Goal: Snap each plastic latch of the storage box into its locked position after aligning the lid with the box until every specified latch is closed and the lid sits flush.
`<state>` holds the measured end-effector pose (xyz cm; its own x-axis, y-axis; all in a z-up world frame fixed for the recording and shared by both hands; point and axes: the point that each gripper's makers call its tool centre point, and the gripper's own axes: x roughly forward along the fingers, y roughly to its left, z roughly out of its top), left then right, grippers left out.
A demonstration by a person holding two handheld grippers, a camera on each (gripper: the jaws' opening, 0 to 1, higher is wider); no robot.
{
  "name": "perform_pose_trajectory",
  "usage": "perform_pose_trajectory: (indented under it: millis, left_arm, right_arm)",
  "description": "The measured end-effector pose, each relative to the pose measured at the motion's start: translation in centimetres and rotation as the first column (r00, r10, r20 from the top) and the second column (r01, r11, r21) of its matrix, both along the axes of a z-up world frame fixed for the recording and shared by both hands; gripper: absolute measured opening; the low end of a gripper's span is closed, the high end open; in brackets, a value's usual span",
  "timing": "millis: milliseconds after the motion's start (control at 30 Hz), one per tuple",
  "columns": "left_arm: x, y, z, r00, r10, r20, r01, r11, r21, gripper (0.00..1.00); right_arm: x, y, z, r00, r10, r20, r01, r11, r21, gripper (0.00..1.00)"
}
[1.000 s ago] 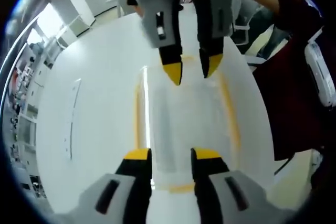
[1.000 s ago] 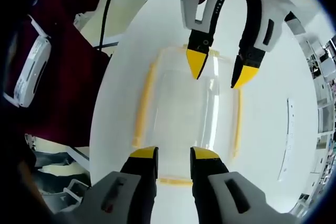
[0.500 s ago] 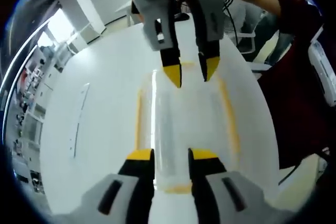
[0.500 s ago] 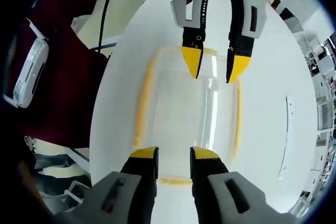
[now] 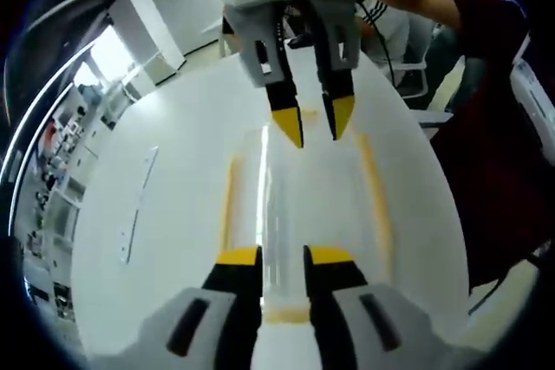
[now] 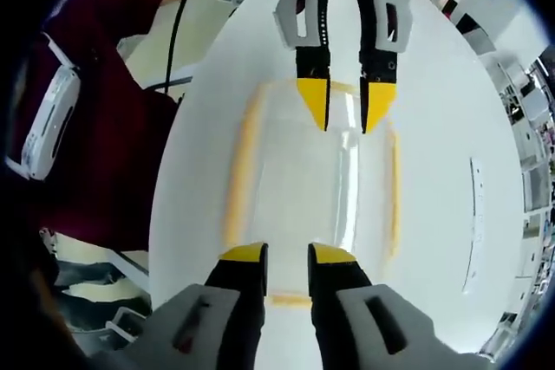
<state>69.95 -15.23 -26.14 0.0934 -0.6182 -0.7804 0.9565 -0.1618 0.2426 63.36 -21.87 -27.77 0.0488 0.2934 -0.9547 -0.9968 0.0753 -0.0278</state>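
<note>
A clear storage box [image 5: 303, 205] [image 6: 303, 188] with its clear lid on lies on the white table [image 5: 156, 153] [image 6: 442, 110]. Yellow latches [image 5: 375, 201] [image 6: 241, 171] run along its sides and ends; I cannot tell whether they are locked. My left gripper [image 5: 284, 257] [image 6: 345, 106] is over one end of the lid, open by a narrow gap, with nothing between its fingers. Facing it over the opposite end is my right gripper [image 6: 289, 255] [image 5: 314, 127], also open by a narrow gap and holding nothing. Contact with the lid cannot be judged.
A person in a dark red top [image 5: 499, 127] [image 6: 95, 101] stands at one long side of the table, beside its edge. A thin pale strip [image 5: 137, 205] [image 6: 473, 223] lies on the table on the other side. Chairs [image 5: 408, 75] and office furniture lie beyond.
The jaws of both grippers have narrowed over the last second. Both grippers have swung to line up with the box's long axis. The box has not moved.
</note>
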Motion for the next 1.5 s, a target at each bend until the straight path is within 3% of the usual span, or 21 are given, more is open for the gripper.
perform_pose_trajectory:
  millis: [233,600,1100,1300,1500]
  left_arm:
    - [-0.1,0.0,0.1,0.999,0.019,0.035,-0.018,0.999,-0.042,0.18]
    - [-0.5,-0.2,0.4,0.994,0.089,0.064,-0.075,0.98,-0.185,0.18]
    - [-0.5,-0.1,0.6,0.986,0.158,0.056,-0.133,0.94,-0.314,0.18]
    - [-1.0,-0.3,0.5,0.985,0.166,0.042,-0.14,0.925,-0.354,0.17]
    - [-1.0,-0.4,0.6,0.982,0.188,0.031,-0.162,0.908,-0.386,0.17]
  right_arm:
    - [0.3,0.0,0.2,0.997,0.0,0.082,-0.005,0.998,0.059,0.17]
    - [1.2,-0.3,0.7,0.978,-0.085,0.189,0.042,0.974,0.223,0.27]
    - [1.7,-0.9,1.4,0.934,-0.215,0.285,0.094,0.918,0.384,0.3]
    - [1.9,-1.0,1.5,0.901,-0.301,0.313,0.133,0.878,0.46,0.29]
    - [1.7,-1.2,1.5,0.883,-0.341,0.324,0.135,0.844,0.519,0.27]
